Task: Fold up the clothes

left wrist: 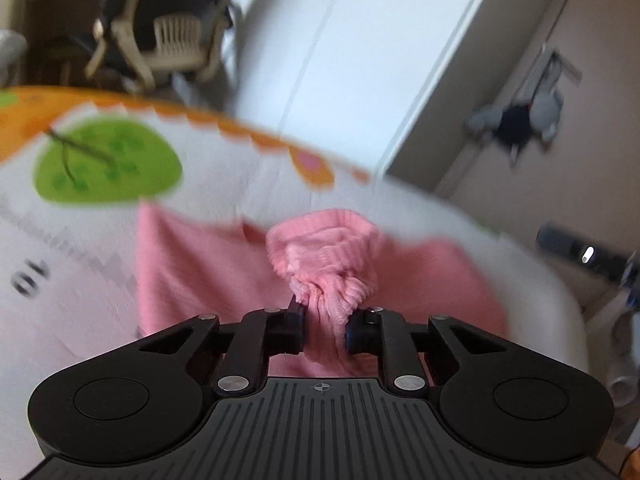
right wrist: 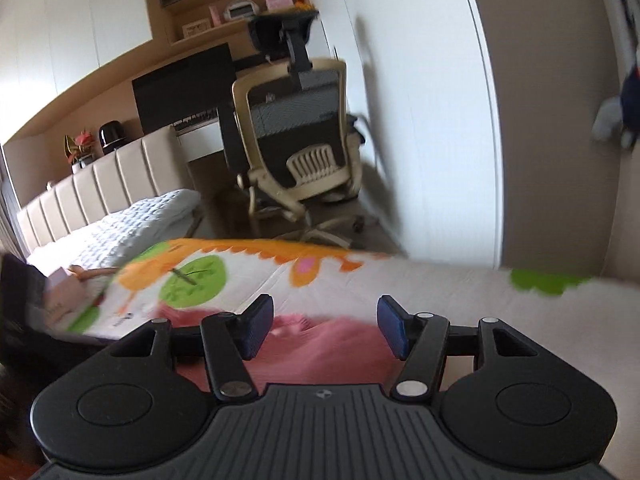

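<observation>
Lying spread on a printed mat (left wrist: 100, 248), the pink sweater (left wrist: 192, 264) has one ribbed end, a cuff or hem (left wrist: 332, 256), bunched and lifted off its body. The left gripper (left wrist: 326, 328) is clamped on that bunch, jaws drawn close with knit squeezed between them. The rest of the sweater rests flat on the mat beneath and to both sides of the raised end. The right gripper (right wrist: 326, 328) hovers just above the sweater's nearer edge with its jaws wide apart and nothing between the blue pads (right wrist: 260, 326).

The step in hand looks like carrying a held part across the sweater's body to make a fold; how many folds already lie in it cannot be told through the motion blur. The next move likely calls for laying the held end down flat and square on the body, while the free gripper pins or smooths the cloth.

Beyond the mat stand an office chair (right wrist: 304, 128) and a white wardrobe (left wrist: 360, 60).
</observation>
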